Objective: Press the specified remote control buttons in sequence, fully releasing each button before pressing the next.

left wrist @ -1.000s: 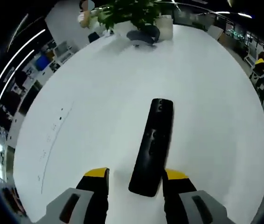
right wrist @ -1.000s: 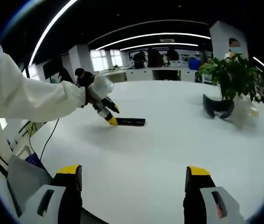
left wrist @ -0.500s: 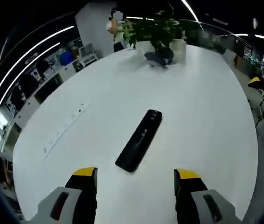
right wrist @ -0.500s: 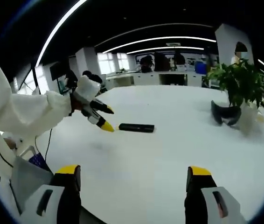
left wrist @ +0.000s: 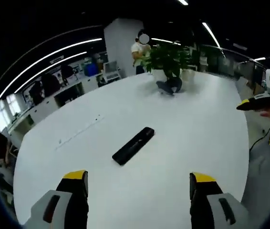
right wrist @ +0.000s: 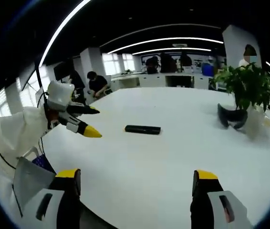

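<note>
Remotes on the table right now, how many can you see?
1. A single black remote lies flat near the middle of the white table, ahead of both grippers and touching neither. The potted plant at the far end could hide something behind it.

White sleeve (right wrist: 11, 136), grey tongs (left wrist: 135, 183) bodies, black jaws, yellow tips

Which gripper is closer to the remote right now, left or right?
Left, as far as I can judge. In the right gripper view the left gripper hangs open above the table, just short of the remote. The right gripper sits farther back near the table edge, also open.
</note>
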A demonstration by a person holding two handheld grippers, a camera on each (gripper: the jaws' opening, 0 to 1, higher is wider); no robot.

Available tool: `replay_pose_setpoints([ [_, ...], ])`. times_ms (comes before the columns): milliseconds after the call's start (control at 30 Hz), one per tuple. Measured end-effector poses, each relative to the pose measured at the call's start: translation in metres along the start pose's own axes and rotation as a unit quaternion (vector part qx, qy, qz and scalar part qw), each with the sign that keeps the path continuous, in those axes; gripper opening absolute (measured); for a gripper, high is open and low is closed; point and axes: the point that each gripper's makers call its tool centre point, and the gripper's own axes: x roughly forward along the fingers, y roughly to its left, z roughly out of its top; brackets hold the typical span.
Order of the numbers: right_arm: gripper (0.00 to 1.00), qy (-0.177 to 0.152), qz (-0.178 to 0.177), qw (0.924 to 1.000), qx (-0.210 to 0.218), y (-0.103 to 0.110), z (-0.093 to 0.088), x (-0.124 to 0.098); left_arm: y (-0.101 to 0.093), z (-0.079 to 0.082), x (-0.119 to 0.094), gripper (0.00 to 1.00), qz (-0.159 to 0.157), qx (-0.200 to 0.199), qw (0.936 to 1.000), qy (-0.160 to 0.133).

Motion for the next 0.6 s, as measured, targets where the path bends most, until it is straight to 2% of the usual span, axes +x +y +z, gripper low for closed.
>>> replay_pose_setpoints([
  [233, 0.99, 0.003, -0.006, 0.9999, -0.012, -0.001, -0.005, -0.006, -0.023, -0.002, -0.026, 1.00, 0.007, -0.024, 0.9992, -0.032],
  [267, 0.99, 0.003, -0.007, 0.9999, -0.011, -0.003, -0.006, -0.008, -0.027, 0.004, -0.031, 1.00, 0.011, -0.040, 0.9973, -0.060],
  [333, 0.99, 0.002, -0.009, 0.9999, -0.006, -0.005, -0.006, -0.010, -0.034, 0.005, -0.039, 1.00, 0.012, -0.057, 0.9953, -0.077],
  [433, 0.99, -0.007, -0.011, 0.9999, 0.003, -0.007, -0.003, -0.011, -0.043, -0.004, -0.047, 1.00, 0.014, -0.058, 0.9960, -0.067],
  [600, 0.99, -0.007, -0.020, 0.9998, 0.000, -0.011, -0.004, -0.012, -0.054, -0.009, -0.057, 1.00, 0.024, -0.066, 0.9941, -0.082],
])
